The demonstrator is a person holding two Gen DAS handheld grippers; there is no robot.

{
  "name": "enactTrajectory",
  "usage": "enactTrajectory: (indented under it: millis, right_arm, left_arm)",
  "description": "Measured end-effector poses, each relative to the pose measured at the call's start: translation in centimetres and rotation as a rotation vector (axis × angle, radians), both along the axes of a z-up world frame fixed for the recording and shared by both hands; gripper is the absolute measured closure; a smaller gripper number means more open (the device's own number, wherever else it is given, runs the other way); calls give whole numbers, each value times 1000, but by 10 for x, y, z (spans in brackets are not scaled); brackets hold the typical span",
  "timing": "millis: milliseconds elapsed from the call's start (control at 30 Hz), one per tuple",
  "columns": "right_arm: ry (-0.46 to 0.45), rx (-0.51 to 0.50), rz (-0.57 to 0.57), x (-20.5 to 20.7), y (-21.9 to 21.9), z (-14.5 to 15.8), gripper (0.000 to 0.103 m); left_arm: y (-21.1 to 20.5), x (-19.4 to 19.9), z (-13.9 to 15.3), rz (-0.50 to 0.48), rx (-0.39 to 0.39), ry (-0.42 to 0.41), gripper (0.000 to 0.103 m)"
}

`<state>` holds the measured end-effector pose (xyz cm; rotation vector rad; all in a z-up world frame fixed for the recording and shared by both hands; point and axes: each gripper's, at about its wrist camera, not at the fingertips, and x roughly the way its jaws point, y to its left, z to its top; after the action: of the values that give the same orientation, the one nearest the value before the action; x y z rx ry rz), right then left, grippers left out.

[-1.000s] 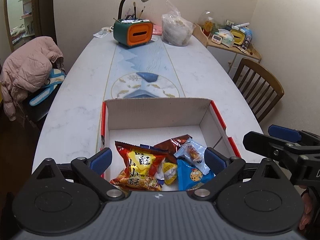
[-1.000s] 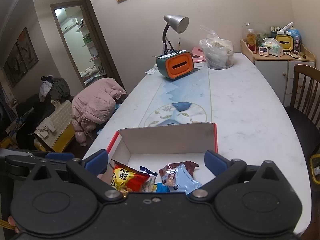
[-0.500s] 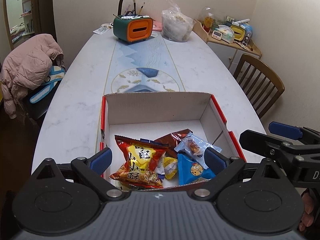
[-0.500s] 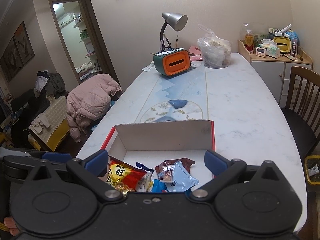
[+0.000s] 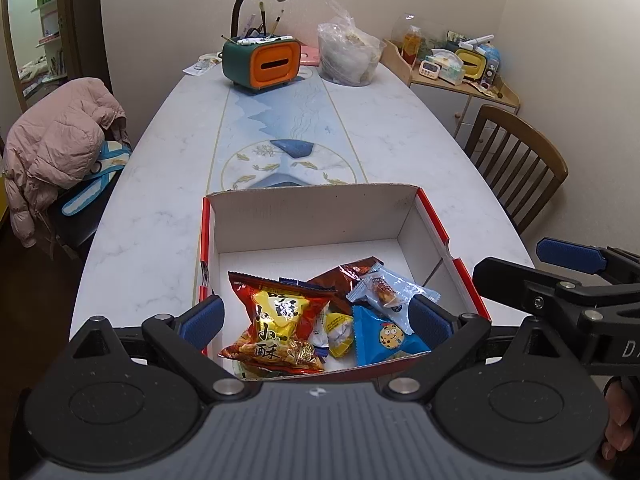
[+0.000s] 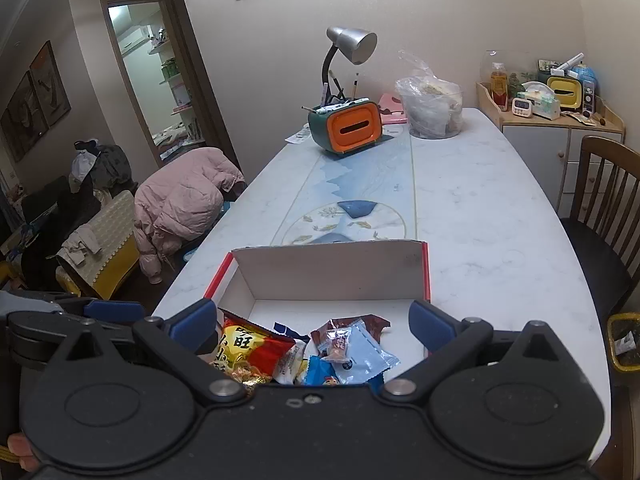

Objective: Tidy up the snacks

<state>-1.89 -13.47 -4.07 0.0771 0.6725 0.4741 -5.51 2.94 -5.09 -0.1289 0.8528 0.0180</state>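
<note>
White cardboard lines the red-edged box [image 5: 308,216], which stands at the near end of the marble-patterned table [image 5: 148,216]. All the snack packets in view are gathered at the near side of the box floor: a red and yellow crisp bag [image 5: 280,320] at the left, a small yellow-wrapped sweet [image 5: 339,330] beside it, a blue cookie packet [image 5: 386,336] at the right, a clear pale-blue wrapper [image 5: 386,290] lying over a brown packet [image 5: 348,274] behind. The far part of the floor is bare.

The left gripper [image 5: 316,316] is held above the near wall with its fingers spread wide and nothing between them. The right gripper [image 6: 312,322] is held likewise, wide and holding nothing, over the same pile.

No snack is seen loose on the table. The scene would fit packets just dropped in, or packets about to be sorted or lifted out; which of these is in hand cannot be settled. Should a packet be taken, a thin, crinkly wrapper overlapped by its neighbours would have to be pinched alone.
</note>
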Motion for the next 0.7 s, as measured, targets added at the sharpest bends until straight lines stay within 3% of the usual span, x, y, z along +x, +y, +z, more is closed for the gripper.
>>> enactTrajectory:
  millis: [700]
  right_arm:
    - [2,0,-2,3,-6,3,0]
  left_arm:
    - [0,-1,3,16,14,1,4]
